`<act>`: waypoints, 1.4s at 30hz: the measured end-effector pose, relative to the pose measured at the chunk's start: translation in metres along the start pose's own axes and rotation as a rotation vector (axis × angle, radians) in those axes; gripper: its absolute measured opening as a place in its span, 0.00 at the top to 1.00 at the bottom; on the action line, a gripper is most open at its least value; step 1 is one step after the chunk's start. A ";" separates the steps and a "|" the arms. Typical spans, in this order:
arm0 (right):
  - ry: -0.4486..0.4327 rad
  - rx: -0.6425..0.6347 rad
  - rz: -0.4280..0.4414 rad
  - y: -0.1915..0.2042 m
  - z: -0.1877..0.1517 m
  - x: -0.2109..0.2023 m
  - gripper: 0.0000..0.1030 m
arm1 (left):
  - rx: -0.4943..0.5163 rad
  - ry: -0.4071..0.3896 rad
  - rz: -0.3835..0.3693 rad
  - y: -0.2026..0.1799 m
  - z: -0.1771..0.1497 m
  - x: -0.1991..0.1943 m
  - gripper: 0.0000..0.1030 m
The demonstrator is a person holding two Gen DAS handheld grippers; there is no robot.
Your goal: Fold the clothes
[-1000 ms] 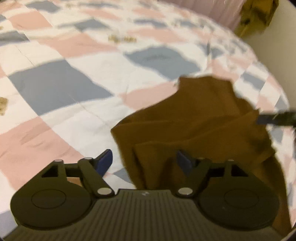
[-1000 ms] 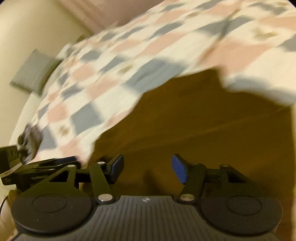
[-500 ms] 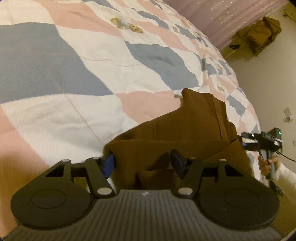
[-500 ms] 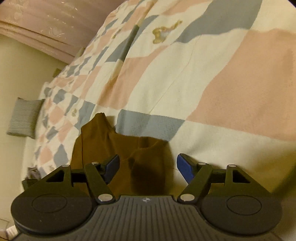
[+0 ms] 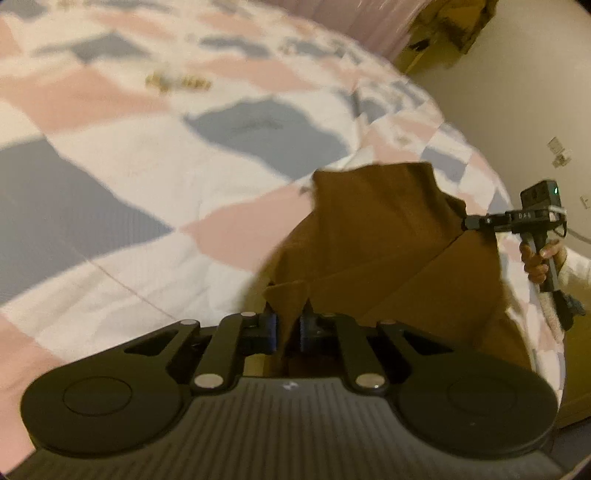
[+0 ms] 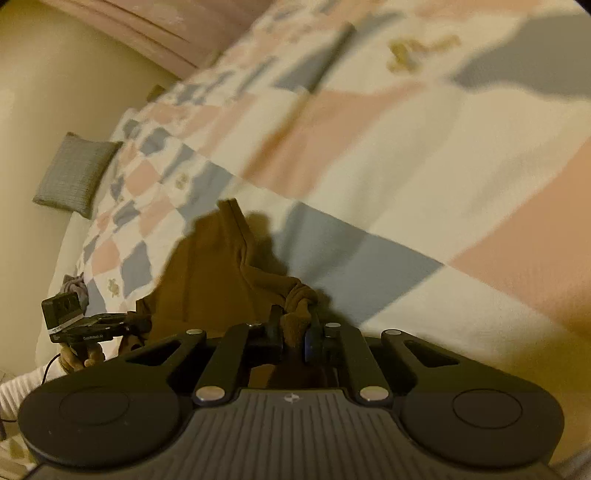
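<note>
A brown garment lies partly folded near the bed's edge. In the left wrist view my left gripper has its jaws closing, and a corner of the brown cloth is pinched between the blue pads. In the right wrist view my right gripper is closing too, with a bunched corner of the brown garment between its pads. Each view shows the other tool at the cloth's far side: the right gripper held by a hand, and the left gripper.
The garment rests on a checked quilt of pink, grey and white. A grey pillow leans on the wall at the bed's head. A small grey cloth lies near the left gripper. A jacket hangs by the curtain.
Both grippers stood open a second ago and have closed onto corners of the brown garment. The right gripper came down to the cloth's near edge; the cloth is gathered up at both grips.
</note>
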State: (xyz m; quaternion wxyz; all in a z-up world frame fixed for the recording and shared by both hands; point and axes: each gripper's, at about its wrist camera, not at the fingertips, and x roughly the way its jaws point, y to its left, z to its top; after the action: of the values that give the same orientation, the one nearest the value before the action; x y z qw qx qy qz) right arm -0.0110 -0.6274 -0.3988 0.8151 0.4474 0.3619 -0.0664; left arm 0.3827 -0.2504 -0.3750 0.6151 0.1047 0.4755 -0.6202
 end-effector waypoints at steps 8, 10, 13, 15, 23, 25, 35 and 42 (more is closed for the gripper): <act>-0.107 -0.152 0.116 0.068 -0.063 -0.105 0.93 | 0.204 -0.043 0.037 -0.122 -0.075 -0.106 0.93; -0.082 -0.166 0.112 0.081 -0.101 -0.131 0.93 | 0.249 -0.002 0.079 -0.154 -0.112 -0.121 0.93; -0.001 -0.163 0.079 0.089 -0.160 -0.158 0.93 | 0.307 0.100 0.179 -0.186 -0.176 -0.122 0.93; 0.080 -0.157 0.037 0.088 -0.205 -0.164 0.94 | 0.406 0.197 0.263 -0.206 -0.222 -0.111 0.93; 0.265 -0.499 -0.315 0.109 -0.329 -0.138 0.86 | 0.815 0.264 0.578 -0.265 -0.317 -0.093 0.67; 0.215 -0.674 -0.410 0.133 -0.345 -0.139 0.61 | 0.963 0.231 0.635 -0.277 -0.329 -0.094 0.53; 0.091 -1.799 -0.582 0.169 -0.466 -0.125 0.27 | 1.719 0.189 0.546 -0.300 -0.404 -0.084 0.52; 0.080 -1.989 -0.558 0.159 -0.463 -0.122 0.45 | 1.758 0.288 0.440 -0.290 -0.396 -0.077 0.92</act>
State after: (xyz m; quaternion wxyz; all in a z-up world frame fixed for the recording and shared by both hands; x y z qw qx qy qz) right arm -0.2770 -0.2001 -0.3673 0.7594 -0.5267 0.3709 0.0911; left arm -0.0307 0.0247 -0.3945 0.3532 0.6994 -0.1259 -0.6084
